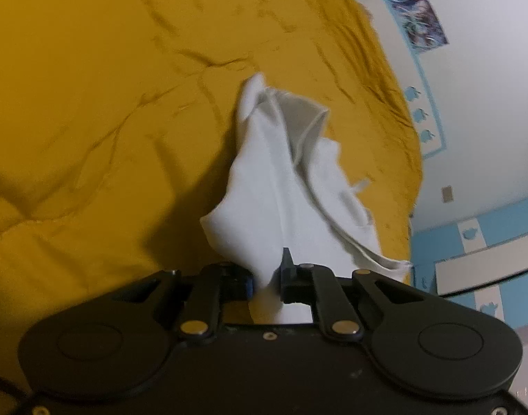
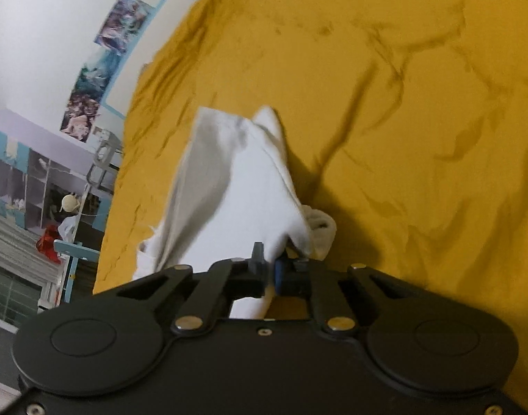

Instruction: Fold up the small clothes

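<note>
A small white garment [image 1: 281, 180] hangs bunched above the mustard-yellow bedspread [image 1: 91, 103]. My left gripper [image 1: 265, 276] is shut on one part of it, with cloth pinched between the jaws and draping forward. In the right wrist view the same white garment [image 2: 236, 186] hangs from my right gripper [image 2: 270, 269], which is shut on another part of it. A thick rolled hem or cuff [image 2: 321, 226] shows just right of the right gripper. How much of the garment touches the bed I cannot tell.
The wrinkled yellow bedspread [image 2: 402, 138] fills most of both views. A white wall with posters [image 1: 419, 17] runs along the bed's far side. Shelves and a chair with a red item [image 2: 49, 242] stand beyond the bed's edge at left.
</note>
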`<state>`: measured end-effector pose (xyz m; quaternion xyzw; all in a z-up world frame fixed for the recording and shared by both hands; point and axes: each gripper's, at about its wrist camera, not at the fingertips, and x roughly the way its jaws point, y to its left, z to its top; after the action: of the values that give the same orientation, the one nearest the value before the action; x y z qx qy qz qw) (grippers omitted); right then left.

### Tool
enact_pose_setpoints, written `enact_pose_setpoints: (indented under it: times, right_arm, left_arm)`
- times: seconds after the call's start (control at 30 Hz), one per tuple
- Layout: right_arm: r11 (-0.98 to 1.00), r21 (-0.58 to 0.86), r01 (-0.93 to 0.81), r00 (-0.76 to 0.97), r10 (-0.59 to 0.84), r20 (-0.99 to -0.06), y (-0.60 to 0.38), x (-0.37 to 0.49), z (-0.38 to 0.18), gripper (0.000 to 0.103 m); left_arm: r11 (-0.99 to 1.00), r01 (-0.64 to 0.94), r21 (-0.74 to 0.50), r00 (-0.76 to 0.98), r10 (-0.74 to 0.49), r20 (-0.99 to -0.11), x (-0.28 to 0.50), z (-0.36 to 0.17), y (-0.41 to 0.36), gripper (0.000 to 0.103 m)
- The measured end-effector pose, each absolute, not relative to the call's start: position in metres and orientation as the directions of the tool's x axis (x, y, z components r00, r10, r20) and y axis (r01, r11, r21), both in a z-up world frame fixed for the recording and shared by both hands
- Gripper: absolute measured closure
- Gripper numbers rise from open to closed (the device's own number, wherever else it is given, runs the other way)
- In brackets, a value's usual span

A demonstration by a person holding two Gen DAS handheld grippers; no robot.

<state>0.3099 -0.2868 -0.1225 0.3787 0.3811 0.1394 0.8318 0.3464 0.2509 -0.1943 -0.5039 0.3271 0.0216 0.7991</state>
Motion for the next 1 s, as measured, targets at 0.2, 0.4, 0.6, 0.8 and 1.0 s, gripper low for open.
enact_pose_setpoints:
  times: [0.2, 0.4, 0.6, 0.8, 1.0]
  right_arm:
    - [0.67, 0.743, -0.005, 0.683, 0.545, -0.487, -0.301, 0.261, -0.08, 0.099]
    - [0.692, 0.721, 0.022, 0.645, 0.541, -0.539, -0.327, 0.165, -0.084, 0.099]
    - [0.67, 0.728, 0.148, 0.626, 0.506, -0.593, -0.35, 0.125, -0.129, 0.099]
    - [0.728, 0.673, 0.13, 0.608, 0.477, -0.635, -0.368, 0.121, -0.122, 0.073]
    - [0.867, 0.497, -0.001, 0.705, 0.354, -0.615, -0.354, 0.159, -0.077, 0.049]
  left_arm:
    - [0.549, -0.294, -0.782, 0.778, -0.338, -0.53, 0.302, -0.153, 0.247, 0.094]
    - [0.578, -0.31, -0.755, 0.698, -0.401, -0.593, 0.212, -0.16, 0.237, 0.094]
    - [0.499, -0.376, -0.781, 0.682, -0.422, -0.598, 0.161, -0.203, 0.249, 0.09]
    - [0.614, -0.382, -0.69, 0.654, -0.348, -0.671, 0.131, -0.166, 0.266, 0.093]
    - [0.751, -0.293, -0.592, 0.721, -0.234, -0.653, 0.168, -0.121, 0.277, 0.067]
